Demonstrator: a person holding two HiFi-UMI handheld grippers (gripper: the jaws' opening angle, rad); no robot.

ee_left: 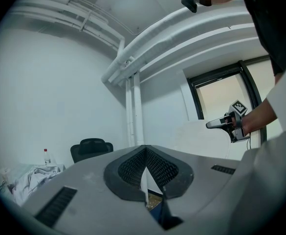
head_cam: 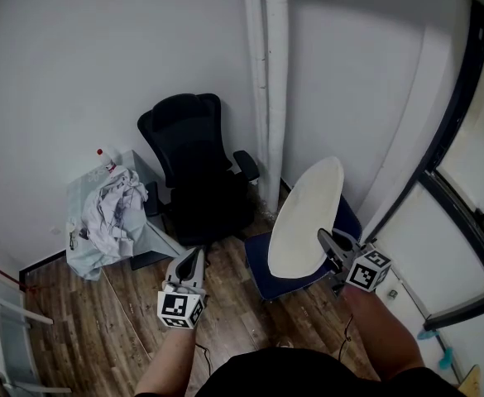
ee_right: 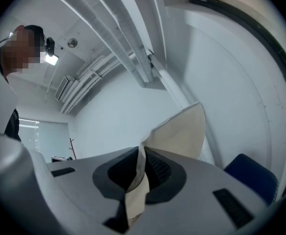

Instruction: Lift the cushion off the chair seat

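A cream oval cushion (head_cam: 306, 220) stands tilted on edge above the blue chair seat (head_cam: 262, 273), lifted clear of it. My right gripper (head_cam: 328, 242) is shut on the cushion's near edge. In the right gripper view the cream fabric (ee_right: 179, 133) is pinched between the jaws of that gripper (ee_right: 140, 168), and a corner of the blue chair (ee_right: 250, 177) shows at lower right. My left gripper (head_cam: 190, 265) hangs left of the chair over the floor, shut and holding nothing. In the left gripper view that gripper's (ee_left: 145, 153) jaws meet, and the right gripper (ee_left: 226, 124) shows far off with the cushion (ee_left: 196, 136).
A black office chair (head_cam: 194, 168) stands against the back wall beside white pipes (head_cam: 266, 81). To its left a small grey table (head_cam: 155, 230) bears crumpled cloth (head_cam: 109, 213) and a bottle (head_cam: 103, 154). A dark window frame (head_cam: 457, 180) runs along the right. The floor is wood planks.
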